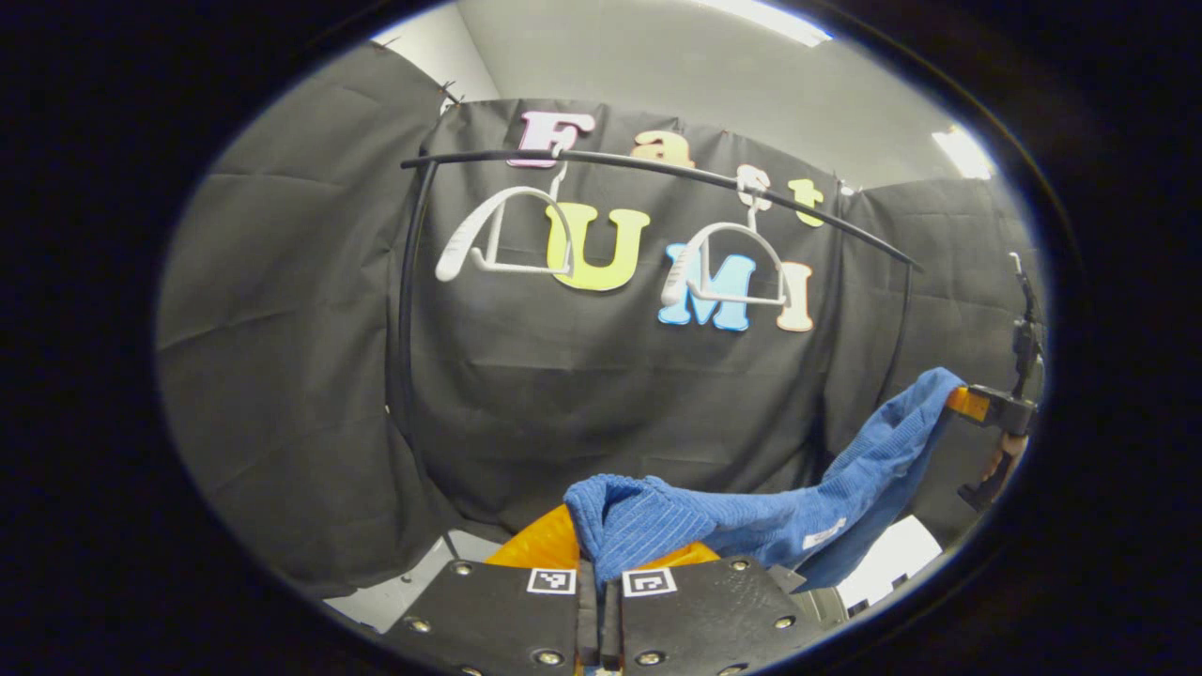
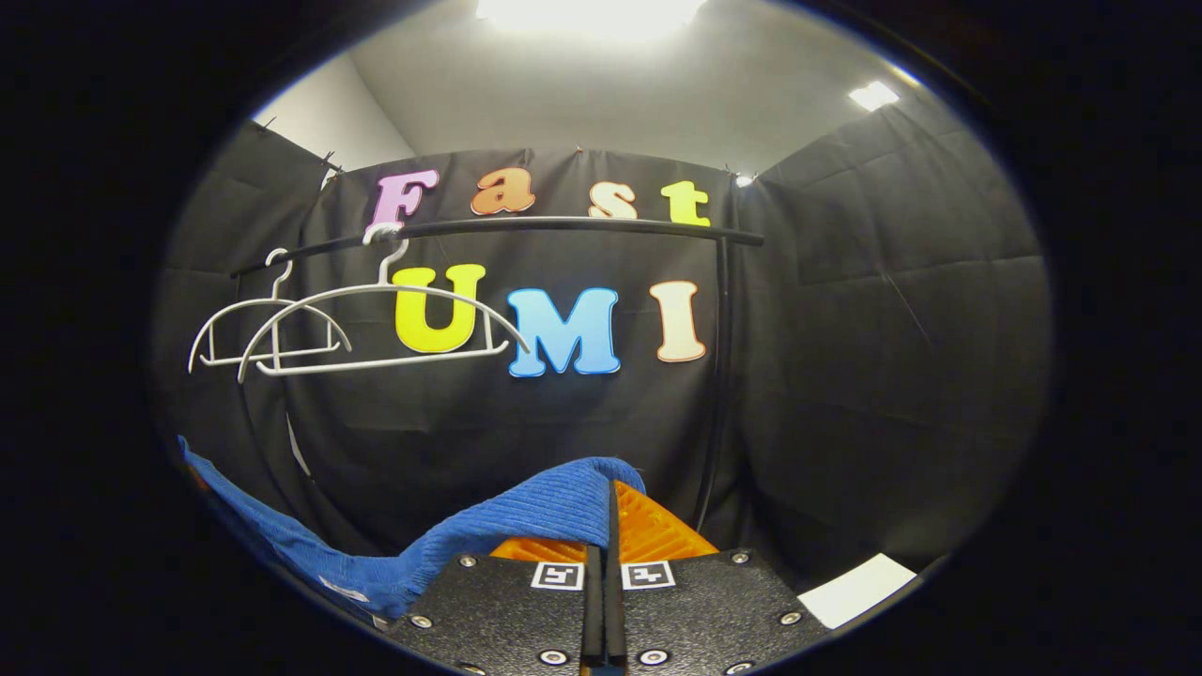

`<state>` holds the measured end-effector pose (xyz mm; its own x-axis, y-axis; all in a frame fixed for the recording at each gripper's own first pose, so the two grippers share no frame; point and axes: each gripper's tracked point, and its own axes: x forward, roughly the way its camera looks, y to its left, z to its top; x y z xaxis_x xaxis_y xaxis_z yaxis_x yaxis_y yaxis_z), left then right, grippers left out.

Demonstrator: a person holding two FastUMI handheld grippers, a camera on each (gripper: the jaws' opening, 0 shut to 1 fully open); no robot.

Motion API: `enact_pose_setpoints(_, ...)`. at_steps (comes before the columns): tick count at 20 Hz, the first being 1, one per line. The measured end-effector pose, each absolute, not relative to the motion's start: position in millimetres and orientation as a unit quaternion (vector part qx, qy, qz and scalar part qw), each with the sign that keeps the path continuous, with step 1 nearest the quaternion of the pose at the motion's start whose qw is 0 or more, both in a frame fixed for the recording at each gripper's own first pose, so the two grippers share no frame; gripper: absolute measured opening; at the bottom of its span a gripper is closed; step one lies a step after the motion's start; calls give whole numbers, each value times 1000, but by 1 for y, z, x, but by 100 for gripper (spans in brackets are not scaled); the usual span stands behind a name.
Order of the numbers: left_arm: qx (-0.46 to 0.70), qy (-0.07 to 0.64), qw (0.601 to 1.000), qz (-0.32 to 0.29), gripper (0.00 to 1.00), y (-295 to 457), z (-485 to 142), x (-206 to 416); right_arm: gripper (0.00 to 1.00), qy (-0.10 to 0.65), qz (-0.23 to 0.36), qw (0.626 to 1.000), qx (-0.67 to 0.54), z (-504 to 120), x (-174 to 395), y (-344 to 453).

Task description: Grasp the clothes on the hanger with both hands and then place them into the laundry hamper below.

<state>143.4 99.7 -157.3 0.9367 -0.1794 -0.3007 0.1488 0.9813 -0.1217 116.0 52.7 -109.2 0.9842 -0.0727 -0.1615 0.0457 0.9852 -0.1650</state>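
Garment: the blue garment (image 1: 751, 526) is off the rail and strung between both grippers, sagging in the middle.
Hangers: two white hangers (image 2: 376, 324) hang bare on the black rail (image 2: 526, 225), at ten o'clock in the right gripper view.
Left gripper (image 1: 601, 587): jaws clamped on one end of the cloth.
Right gripper (image 2: 601, 573): jaws pinched together on the other end.
Done: clothes taken off the hanger, I'd say.
Left: lowering them into the hamper.
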Motion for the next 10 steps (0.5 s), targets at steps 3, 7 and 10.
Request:
enact_pose_setpoints(3,-47,167,981,-89,2,91,-174,137,0,116,-15,990,-75,-136,107,65)
enact_pose_setpoints(7,-64,187,976,-89,2,82,-203,137,1,163,-3,986,-44,-177,102,73)
enact_pose_setpoints(10,-74,218,970,-84,2,80,-237,145,1,197,-2,980,-34,-207,101,71)
